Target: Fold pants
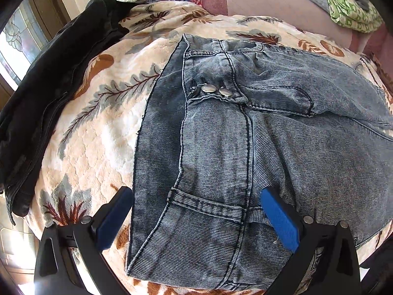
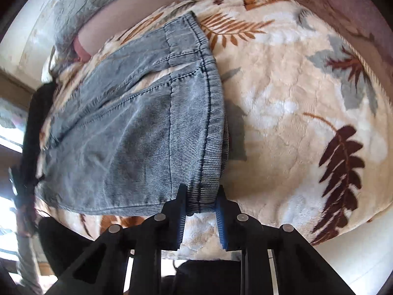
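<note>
Grey-blue denim pants (image 1: 233, 147) lie folded on a cream leaf-patterned blanket (image 1: 98, 127), waistband with two metal buttons (image 1: 216, 90) facing up. My left gripper (image 1: 196, 218) is open, its blue pads (image 1: 280, 218) spread wide over the near edge of the pants. In the right wrist view the pants (image 2: 137, 127) show as a folded stack on the blanket (image 2: 294, 103). My right gripper (image 2: 200, 211) is shut on the folded edge of the pants at their near right corner.
A black jacket (image 1: 49, 93) lies along the blanket's left edge. A pink sofa back (image 1: 270, 2) with a grey and a green cloth (image 1: 348, 5) stands behind. A window is at the far left. Bare blanket lies right of the pants in the right wrist view.
</note>
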Motion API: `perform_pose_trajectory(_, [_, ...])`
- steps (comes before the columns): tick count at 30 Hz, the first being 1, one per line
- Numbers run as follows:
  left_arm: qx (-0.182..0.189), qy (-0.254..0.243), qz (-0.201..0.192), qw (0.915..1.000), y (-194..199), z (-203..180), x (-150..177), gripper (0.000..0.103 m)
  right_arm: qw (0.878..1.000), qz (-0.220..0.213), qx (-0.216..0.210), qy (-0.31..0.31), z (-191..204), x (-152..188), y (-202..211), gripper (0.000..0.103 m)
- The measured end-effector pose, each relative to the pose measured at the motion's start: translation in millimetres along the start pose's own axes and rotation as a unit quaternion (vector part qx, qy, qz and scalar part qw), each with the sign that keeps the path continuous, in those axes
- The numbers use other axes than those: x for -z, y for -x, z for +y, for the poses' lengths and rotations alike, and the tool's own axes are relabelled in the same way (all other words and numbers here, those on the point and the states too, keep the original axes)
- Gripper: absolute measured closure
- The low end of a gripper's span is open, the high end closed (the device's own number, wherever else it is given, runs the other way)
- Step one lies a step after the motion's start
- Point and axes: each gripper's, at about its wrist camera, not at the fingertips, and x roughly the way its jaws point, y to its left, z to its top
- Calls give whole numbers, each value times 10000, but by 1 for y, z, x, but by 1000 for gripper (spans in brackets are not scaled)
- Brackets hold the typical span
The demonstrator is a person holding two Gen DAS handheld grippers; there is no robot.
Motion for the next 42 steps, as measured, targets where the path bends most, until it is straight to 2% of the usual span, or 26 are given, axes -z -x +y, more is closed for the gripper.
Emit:
perform_pose_trajectory(2, [-44, -31, -19, 10000, 2, 1, 1, 0, 9994, 22, 316, 150, 1, -2, -2, 81])
perform_pose_trajectory(5, [-23, -26, -27, 10000, 5, 2, 2, 0, 9994, 97, 328, 113, 0, -4, -13, 79])
perform_pose_trajectory(6, [0, -55, -50, 10000, 7, 1, 1, 0, 9990, 78, 406, 159, 4, -4, -13, 75])
perform_pose_trajectory(8, [-8, -102, -157, 9998, 13, 2, -3, 0, 9974, 161, 642, 291, 12, -6, -9, 63])
perform_pose_trajectory(10, [4, -7, -360, 9994, 21, 8, -15, 0, 9967, -56, 764, 282, 16, -14, 4, 34])
perform_pose_trajectory(13, [308, 416, -683, 9963, 30, 25, -47, 0, 9961, -537, 697, 18, 14, -35, 25, 33])
perform_pose_trajectory(16, [842, 984, -770, 9886, 19, 43, -95, 0, 9959, -834, 269, -244, 8, -73, 29, 33])
perform_pose_trajectory(18, [1032, 1193, -686, 9851, 0, 48, -124, 0, 9952, -902, -67, -385, 4, -103, 24, 32])
perform_pose_trajectory(23, [789, 1304, -508, 9870, -50, 47, -178, 3, 9908, -983, -622, -692, 7, -176, -9, 32])
perform_pose_trajectory(24, [728, 1318, -468, 9875, -58, 48, -184, 7, 9908, -989, -622, -678, 9, -190, -15, 33])
perform_pose_trajectory(25, [765, 1375, -439, 9866, -67, 48, -191, 18, 9910, -988, -600, -673, 10, -203, -22, 33])
perform_pose_trajectory(27, [823, 1457, -313, 9854, -81, 50, -200, 27, 9911, -978, -551, -715, 9, -230, -37, 33])
perform_pose_trajectory(31, [713, 1561, -188, 9850, -104, 47, -212, 27, 9925, -869, -491, -702, 9, -272, -65, 33])
perform_pose_trajectory(35, [650, 1405, -233, 9877, -111, 39, -221, 27, 9949, -749, -382, -553, 13, -297, -88, 33])
perform_pose_trajectory(36, [599, 1375, -220, 9884, -113, 37, -222, 33, 9958, -681, -312, -535, 15, -302, -95, 33])
perform_pose_trajectory(37, [542, 1334, -170, 9894, -116, 36, -224, 52, 9963, -619, -271, -538, 15, -306, -102, 33])
perform_pose_trajectory(38, [453, 1304, -79, 9904, -121, 34, -226, 61, 9967, -565, -203, -544, 15, -309, -108, 33])
perform_pose_trajectory(39, [278, 1287, -34, 9913, -125, 33, -227, 70, 9973, -469, -102, -548, 15, -311, -115, 41])
perform_pose_trajectory(40, [175, 1238, -35, 9921, -126, 32, -228, 78, 9977, -388, -3, -560, 15, -312, -121, 62])
perform_pose_trajectory(41, [147, 1211, -41, 9925, -127, 31, -229, 81, 9974, -436, 70, -565, 14, -311, -122, 66])
perform_pose_trajectory(42, [167, 1220, -63, 9924, -126, 31, -230, 90, 9971, -488, 16, -576, 12, -311, -119, 74])
